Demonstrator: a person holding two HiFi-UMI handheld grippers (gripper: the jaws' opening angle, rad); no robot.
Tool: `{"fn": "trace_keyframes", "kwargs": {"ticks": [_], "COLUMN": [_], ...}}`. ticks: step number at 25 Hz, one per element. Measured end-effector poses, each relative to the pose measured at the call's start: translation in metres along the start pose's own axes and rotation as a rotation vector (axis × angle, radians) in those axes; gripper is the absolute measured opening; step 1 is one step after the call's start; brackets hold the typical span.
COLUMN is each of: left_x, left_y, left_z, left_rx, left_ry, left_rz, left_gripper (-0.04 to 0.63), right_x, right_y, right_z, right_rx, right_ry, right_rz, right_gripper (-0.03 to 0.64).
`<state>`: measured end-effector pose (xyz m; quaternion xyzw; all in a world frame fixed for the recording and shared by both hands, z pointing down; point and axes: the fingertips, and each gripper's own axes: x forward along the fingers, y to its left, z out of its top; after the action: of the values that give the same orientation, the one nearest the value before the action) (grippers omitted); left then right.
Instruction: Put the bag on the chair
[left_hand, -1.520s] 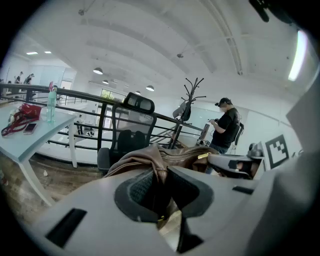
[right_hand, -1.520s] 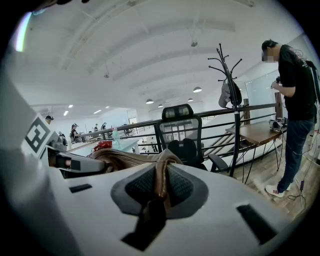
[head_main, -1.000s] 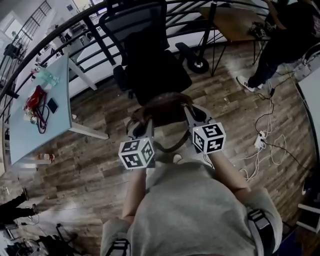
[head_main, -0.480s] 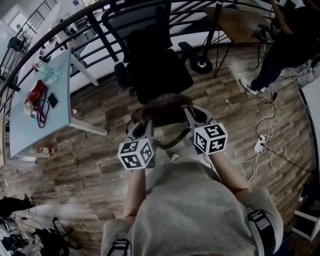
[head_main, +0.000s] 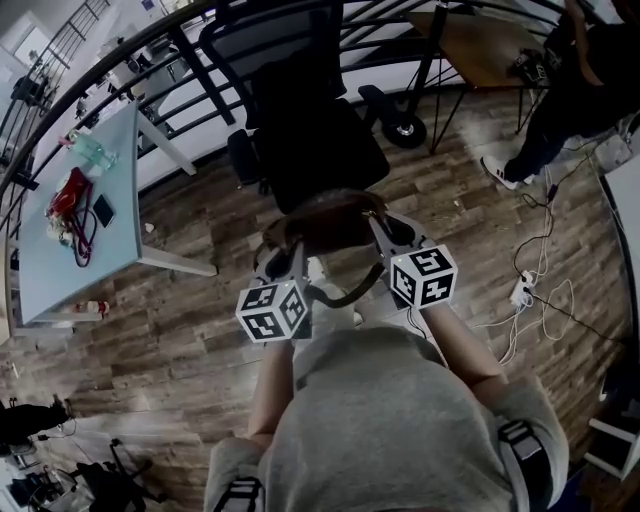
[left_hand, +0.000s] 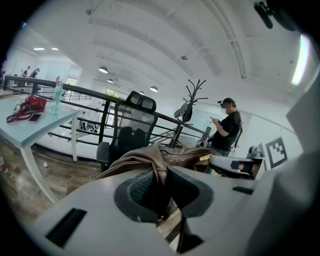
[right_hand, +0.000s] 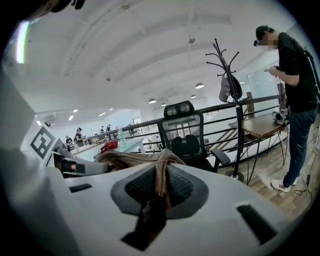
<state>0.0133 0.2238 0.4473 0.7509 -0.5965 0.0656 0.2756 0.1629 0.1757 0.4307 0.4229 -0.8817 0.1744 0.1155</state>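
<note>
Both your grippers are clamped on the bag (head_main: 330, 218).

Left gripper (head_main: 284, 262): jaws pinched shut on a fold of brown leather at the bag's left end, with the pads pressing it from both sides. Right gripper (head_main: 386, 234): same, jaws closed on a leather fold at the right end.

The bag hangs in the air between the two, right in front of you over the wood floor (head_main: 200, 330). A strap (head_main: 345, 293) loops down below it.

It's not on the chair (head_main: 310, 130) yet. In the head view the bag sits at the near edge of the seat. The chair is black, with a mesh back and headrest, and its seat faces you. A dark railing (head_main: 150, 50) runs behind it.

Around you:
- A pale table (head_main: 60, 250) is at your left, with a red item (head_main: 70, 195) and a bottle (head_main: 92, 152) on it.
- A person (head_main: 575, 80) in dark clothes stands at your right by a wooden desk (head_main: 475, 45).
- Cables (head_main: 535, 290) lie on the floor at your right.
</note>
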Motion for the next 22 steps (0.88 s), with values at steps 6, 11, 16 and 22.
{"fn": "trace_keyframes", "kwargs": {"ticks": [6, 11, 16, 22], "left_x": [0.028, 0.061, 0.098, 0.134], "left_y": [0.015, 0.032, 0.052, 0.079], "left_z": [0.016, 0.034, 0.052, 0.088], "left_rx": [-0.003, -0.006, -0.015, -0.008], "left_ry": [0.009, 0.019, 0.032, 0.038], "left_rz": [-0.014, -0.027, -0.033, -0.045], "left_gripper": [0.048, 0.048, 0.048, 0.048], "right_x": [0.03, 0.063, 0.103, 0.151], "right_y": [-0.011, -0.026, -0.04, -0.051], "right_z": [0.011, 0.022, 0.035, 0.063], "right_rx": [0.009, 0.031, 0.046, 0.056], "right_ry": [0.009, 0.016, 0.023, 0.02], "right_rz": [-0.009, -0.015, -0.023, -0.034], "right_gripper": [0.038, 0.038, 0.038, 0.038]}}
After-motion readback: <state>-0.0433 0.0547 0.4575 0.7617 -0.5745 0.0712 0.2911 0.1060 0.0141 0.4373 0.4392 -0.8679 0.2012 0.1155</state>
